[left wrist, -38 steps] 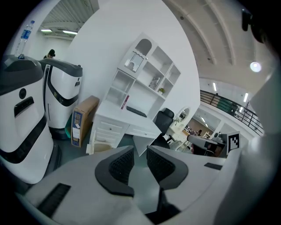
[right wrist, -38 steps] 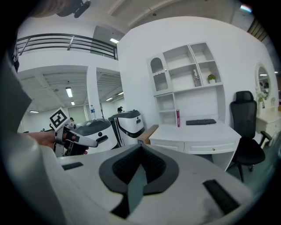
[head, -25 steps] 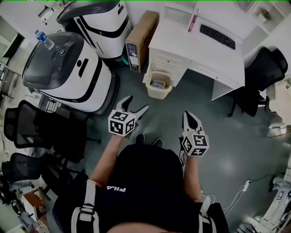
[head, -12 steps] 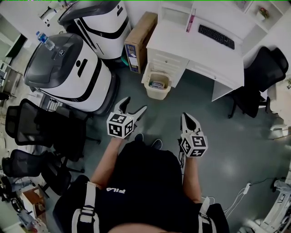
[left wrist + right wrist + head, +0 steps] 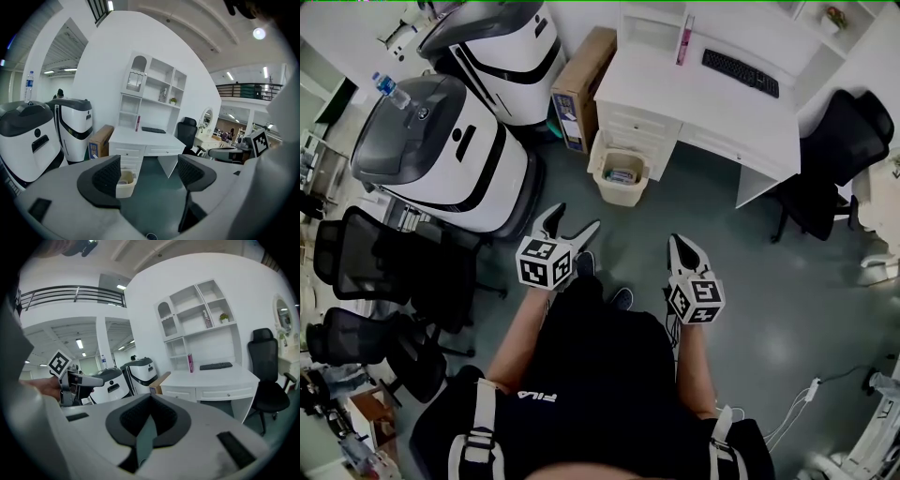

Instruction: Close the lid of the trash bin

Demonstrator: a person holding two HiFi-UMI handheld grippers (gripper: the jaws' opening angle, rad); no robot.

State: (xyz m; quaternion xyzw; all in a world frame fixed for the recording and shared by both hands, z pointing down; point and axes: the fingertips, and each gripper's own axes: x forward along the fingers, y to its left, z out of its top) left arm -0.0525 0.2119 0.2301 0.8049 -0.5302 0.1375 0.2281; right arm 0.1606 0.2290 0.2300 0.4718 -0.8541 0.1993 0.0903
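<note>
On the green floor (image 5: 769, 281), just beside the drawer front of the white bench (image 5: 712, 103) and near a cardboard box (image 5: 581, 89) — a small cream trash bin (image 5: 617, 195), rounded rim, upright, long axis vertical, mouth uncovered and facing straight up with some litter (image 5: 624, 174) showing inside; lid not made out. Well apart from it, held above the floor: left claw (image 5: 577, 217) released, jaws wide apart with only floor between them, the bin partly behind the left jaw in the left gripper view; right claw (image 5: 680, 241) clenched, jaws together on nothing.
</note>
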